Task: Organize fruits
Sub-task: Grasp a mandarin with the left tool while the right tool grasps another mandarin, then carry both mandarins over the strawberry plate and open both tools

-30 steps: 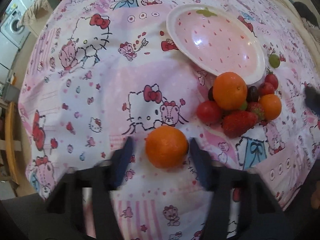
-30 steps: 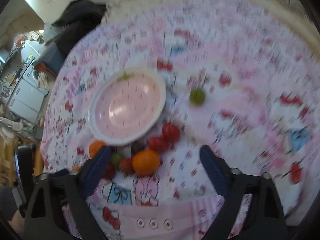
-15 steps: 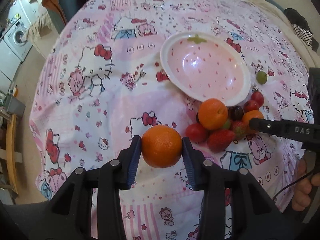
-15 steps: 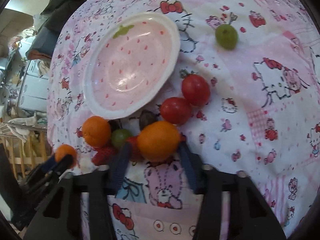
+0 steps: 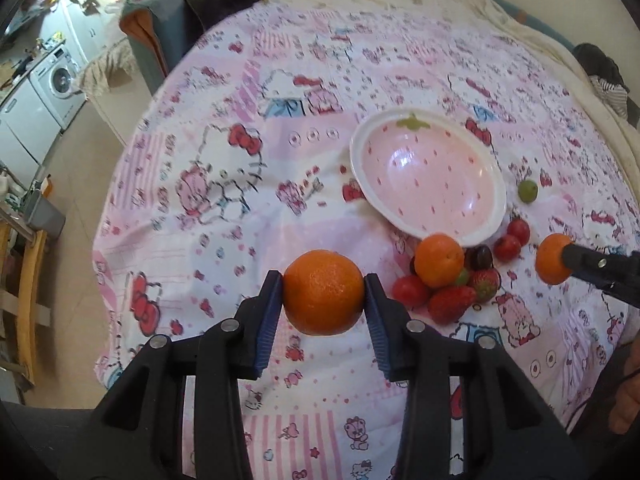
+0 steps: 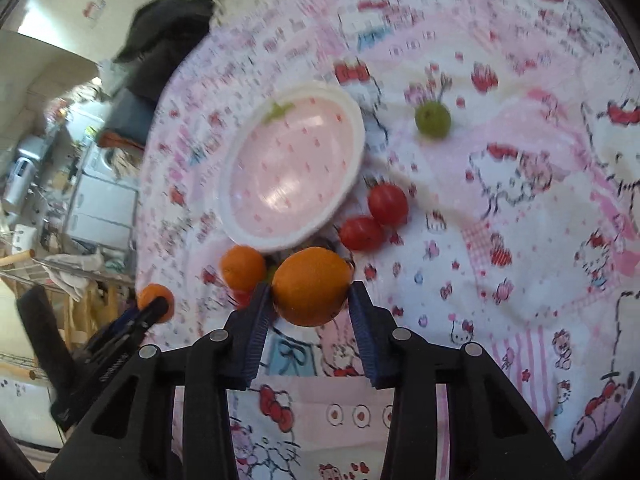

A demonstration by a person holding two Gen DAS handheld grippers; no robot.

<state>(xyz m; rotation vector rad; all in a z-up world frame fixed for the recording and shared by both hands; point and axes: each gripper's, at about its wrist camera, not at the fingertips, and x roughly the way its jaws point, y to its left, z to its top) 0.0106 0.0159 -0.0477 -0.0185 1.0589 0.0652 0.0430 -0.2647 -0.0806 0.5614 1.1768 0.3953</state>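
Left tongs [image 5: 324, 292] clamped across orange [image 5: 323, 292] at frame centre; right tongs [image 6: 310, 296] gripped another orange [image 6: 311, 286]. Judged firm, round, roll-prone; best squeezed at widest girth.

Three oranges: one [image 5: 323, 292] in the left gripper [image 5: 324, 300], one [image 6: 311, 286] in the right gripper [image 6: 308, 304], one [image 5: 439, 260] on the cloth. Two strawberries [image 5: 451, 301], three red tomatoes [image 5: 410, 291], one dark grape [image 5: 480, 257], two green grapes [image 5: 527, 191], one pink bowl [image 5: 428, 182].
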